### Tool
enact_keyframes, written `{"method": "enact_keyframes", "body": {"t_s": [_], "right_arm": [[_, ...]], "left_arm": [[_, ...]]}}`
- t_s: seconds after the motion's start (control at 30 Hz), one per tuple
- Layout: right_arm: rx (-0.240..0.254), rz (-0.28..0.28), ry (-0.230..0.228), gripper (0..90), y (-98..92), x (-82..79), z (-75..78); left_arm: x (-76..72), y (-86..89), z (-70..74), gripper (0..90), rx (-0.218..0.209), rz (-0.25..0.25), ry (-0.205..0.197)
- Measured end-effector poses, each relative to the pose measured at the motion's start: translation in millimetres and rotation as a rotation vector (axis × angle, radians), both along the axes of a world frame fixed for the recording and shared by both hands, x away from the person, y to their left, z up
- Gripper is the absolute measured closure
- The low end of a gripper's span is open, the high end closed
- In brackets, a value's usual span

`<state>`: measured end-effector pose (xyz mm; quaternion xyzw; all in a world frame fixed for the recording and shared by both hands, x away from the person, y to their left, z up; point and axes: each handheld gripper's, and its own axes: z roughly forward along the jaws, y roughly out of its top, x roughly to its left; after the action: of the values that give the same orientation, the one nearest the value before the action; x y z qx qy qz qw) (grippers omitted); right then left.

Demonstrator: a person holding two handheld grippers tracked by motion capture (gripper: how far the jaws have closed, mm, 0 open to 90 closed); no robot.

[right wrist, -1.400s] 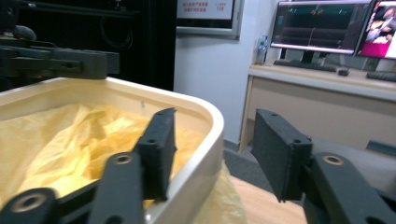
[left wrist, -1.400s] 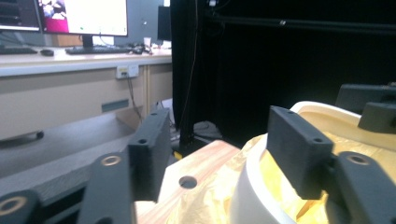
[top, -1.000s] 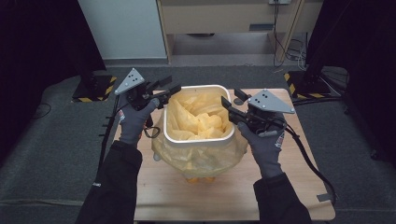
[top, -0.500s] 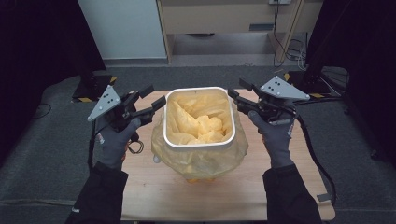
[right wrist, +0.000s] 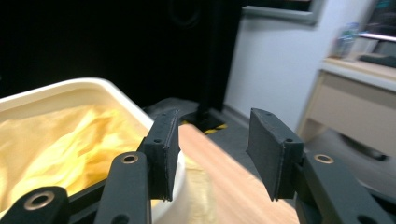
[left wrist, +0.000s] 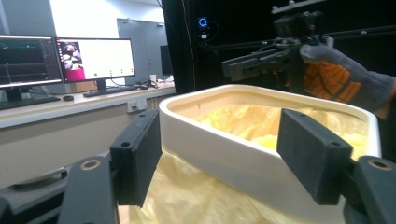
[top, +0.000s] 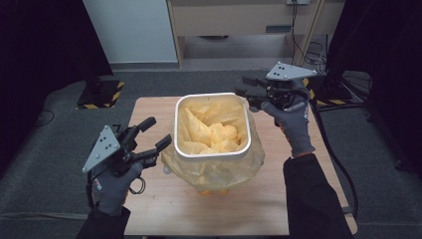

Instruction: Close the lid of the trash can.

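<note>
A: High view first. What sits on the table [top: 149, 107]?

B: A white bin [top: 211, 125], rounded-rectangular rim, at the middle of the wooden top. A yellow bag [top: 214, 167] lines it; the plastic is crumpled inside and folds over the rim, draping down the outside walls to the tabletop.

A: Grippers?

B: Left gripper [top: 155, 133] is off the bin's left side, near the draped plastic but apart from it, jaws spread wide with nothing between them. Held by a grey-gloved left hand [top: 115, 181]. Right gripper [top: 242, 85] is at the bin's far right corner, above the rim, tips pointing left. Gloved right hand [top: 293, 117] behind it. Jaw gap hard to read from this angle.

A: Left gripper view?

B: Both black jaws stand far apart, empty. Between them: the bin's white wall [left wrist: 224, 140] and the bag [left wrist: 187, 196] hanging below it. The right gripper [left wrist: 233, 65] shows beyond the far rim. Two monitors [left wrist: 65, 58] on a desk at the left.

A: Right gripper view?

B: Jaws parted, nothing gripped. The left jaw overlaps the bin's rim [right wrist: 116, 93] in the frame; contact cannot be told. Bag [right wrist: 65, 149] inside the bin, bare tabletop [right wrist: 224, 172] between the jaws.
</note>
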<state>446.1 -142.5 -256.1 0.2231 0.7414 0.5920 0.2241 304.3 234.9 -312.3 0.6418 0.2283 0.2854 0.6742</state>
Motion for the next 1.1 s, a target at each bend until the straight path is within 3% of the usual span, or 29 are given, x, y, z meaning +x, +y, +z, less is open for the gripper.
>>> {"method": "enact_keyframes", "body": {"t_s": [0.1,0.23,0.47,0.57,0.83,0.97,1.1], "right_arm": [[-0.038,0.057,0.033,55.4,5.2,3.3,0.0],[-0.083,0.092,0.072,58.5,12.2,8.4,-3.0],[-0.093,0.13,0.119,68.5,17.0,13.5,-6.9],[-0.12,0.129,0.128,72.0,20.7,14.6,-10.2],[-0.093,0.146,0.202,74.0,17.1,19.2,-6.7],[-0.098,0.145,0.242,74.1,16.3,22.9,-3.1],[-0.125,0.123,0.224,74.2,19.8,24.9,-2.4]], "left_arm": [[-7.4,-5.3,-6.6,28.2,-0.002,-0.017,-0.011],[-16.2,-14.3,-9.8,27.4,-0.001,-0.057,-0.028],[-21.8,-27.3,-11.2,25.2,0.096,-0.07,-0.036],[-18.6,-32.0,-14.5,24.5,0.111,-0.064,-0.03],[-13.0,-34.6,-10.1,23.5,0.028,-0.07,-0.022],[-10.9,-36.5,-7.0,22.5,0.007,-0.058,-0.005],[-6.4,-36.3,-8.3,21.8,-0.011,-0.048,0.04]]}}
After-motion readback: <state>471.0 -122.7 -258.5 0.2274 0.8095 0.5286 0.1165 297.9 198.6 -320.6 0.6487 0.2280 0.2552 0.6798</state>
